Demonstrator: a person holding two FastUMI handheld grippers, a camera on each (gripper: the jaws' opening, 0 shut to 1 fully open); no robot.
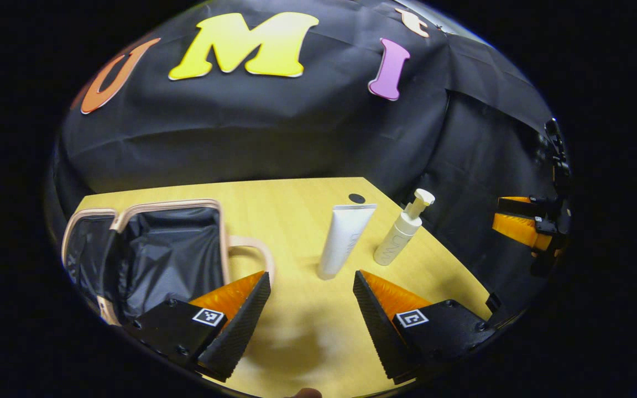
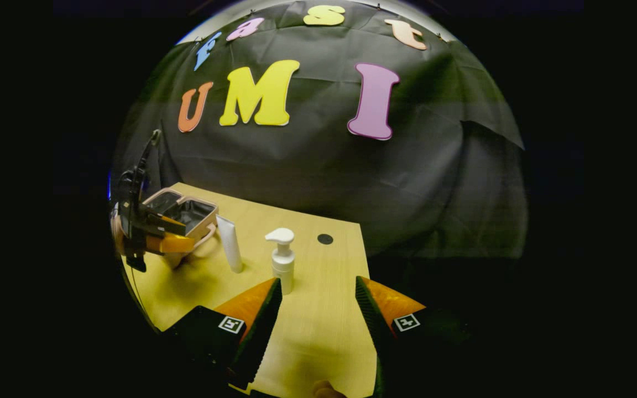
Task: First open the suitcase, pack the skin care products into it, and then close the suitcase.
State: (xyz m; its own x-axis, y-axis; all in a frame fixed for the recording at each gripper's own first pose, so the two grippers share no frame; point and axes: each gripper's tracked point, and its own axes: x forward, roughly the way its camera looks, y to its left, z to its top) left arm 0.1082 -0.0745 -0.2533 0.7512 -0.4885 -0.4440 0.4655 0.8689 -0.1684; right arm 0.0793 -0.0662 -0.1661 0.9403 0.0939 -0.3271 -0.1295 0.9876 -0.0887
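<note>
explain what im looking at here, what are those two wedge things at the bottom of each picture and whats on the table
Those wedges are the jaws of two handheld grippers; a person carries one in each hand. Each picture comes from a camera riding on one gripper, looking forward along its jaws.

In the left gripper view, the left gripper hangs open over a yellow wooden table, holding nothing. The suitcase lies open, showing its dark lining. Beside it stand a white tube and a white pump bottle. The other gripper shows at the far right.

In the right gripper view, the right gripper is also open and empty, near the pump bottle.
</note>
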